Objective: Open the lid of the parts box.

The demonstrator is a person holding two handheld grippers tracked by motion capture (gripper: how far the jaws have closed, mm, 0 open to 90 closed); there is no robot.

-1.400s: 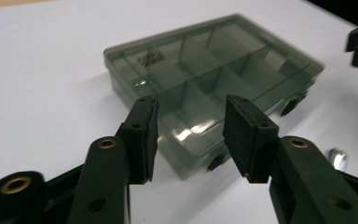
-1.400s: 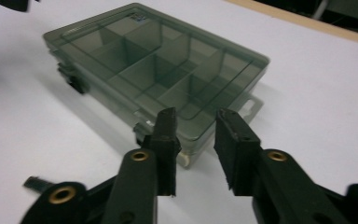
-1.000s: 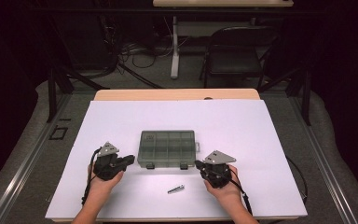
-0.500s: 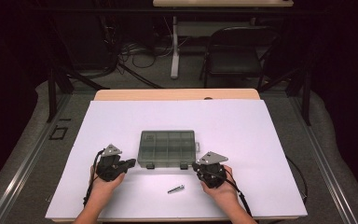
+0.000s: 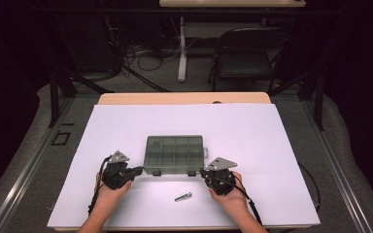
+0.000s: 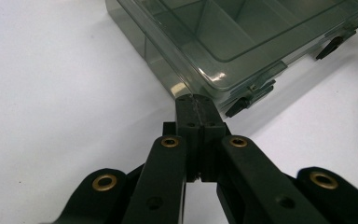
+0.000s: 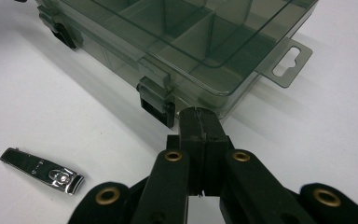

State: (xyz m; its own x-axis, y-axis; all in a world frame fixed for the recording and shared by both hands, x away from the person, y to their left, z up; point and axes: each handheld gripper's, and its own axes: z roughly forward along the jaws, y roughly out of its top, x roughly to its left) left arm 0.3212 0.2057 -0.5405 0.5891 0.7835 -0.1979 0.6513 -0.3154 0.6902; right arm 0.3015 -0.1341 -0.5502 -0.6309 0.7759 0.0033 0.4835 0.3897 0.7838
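Bench (image 5: 272,145) holds a shut see-through box (image 5: 175,150) in its middle, with the left gripper (image 5: 138,171) and right gripper (image 5: 205,173) pressed together, empty, at its front corners, probably readying to flip its latches before the little nail clipper (image 5: 183,196) goes inside.

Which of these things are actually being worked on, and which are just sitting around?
In use:
- smoky clear plastic compartment box, lid shut
- left gripper, shut at one front corner
- right gripper, shut at the other

Lying about:
- shiny metal nail clipper
- black folding chair
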